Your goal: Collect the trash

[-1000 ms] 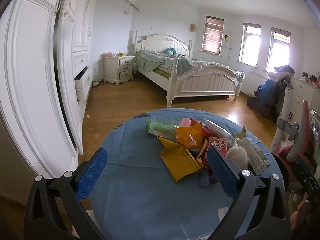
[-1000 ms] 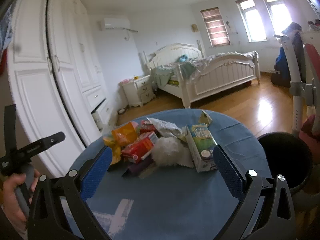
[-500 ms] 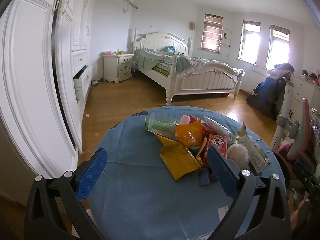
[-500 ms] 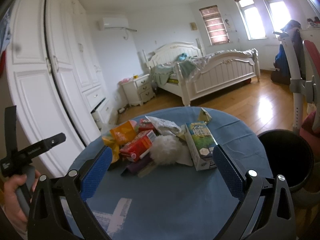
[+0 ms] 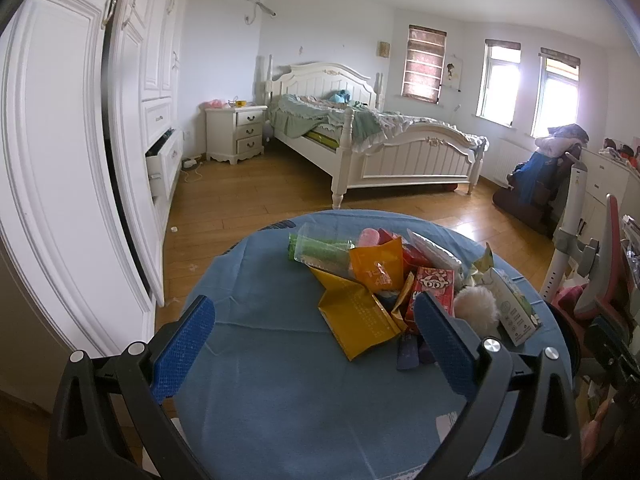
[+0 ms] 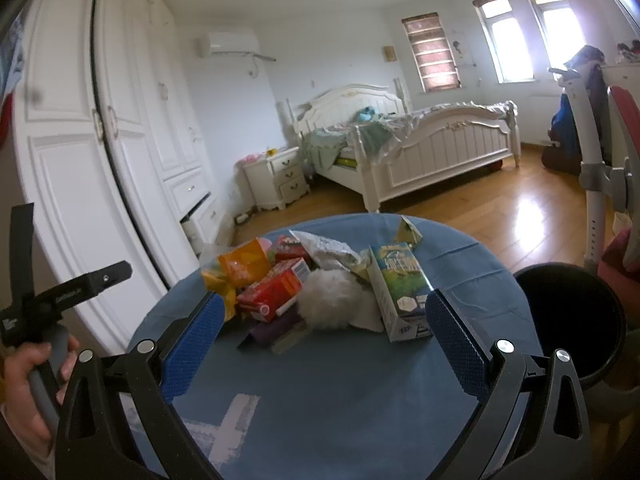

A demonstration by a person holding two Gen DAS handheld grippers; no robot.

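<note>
Holding both grippers spread and empty, you are hovering the left gripper [image 5: 314,334] and right gripper [image 6: 324,332] above the trash pile [image 6: 320,280] mid-table. The black bin [image 6: 572,320] is sitting just beside the blue table [image 6: 360,400] edge at your right, its inside too dark to read.

a: what does the left gripper [image 5: 314,338] look like?
b: two black plastic arms with long cut-out slots. each finger has a blue pad [image 5: 182,346] with a fine dotted texture. there are round silver screws [image 5: 135,348] on top of the arms.
a: and the right gripper [image 6: 322,342]?
b: the same build: black frame, blue textured pads [image 6: 456,346], silver screws [image 6: 504,347].
a: is the person visible?
b: only the left hand [image 6: 30,384], in the right wrist view. the skin is light, and the fingers are around a grey handle [image 6: 50,376]. above it is a black bar with small white lettering, too small to read.
</note>
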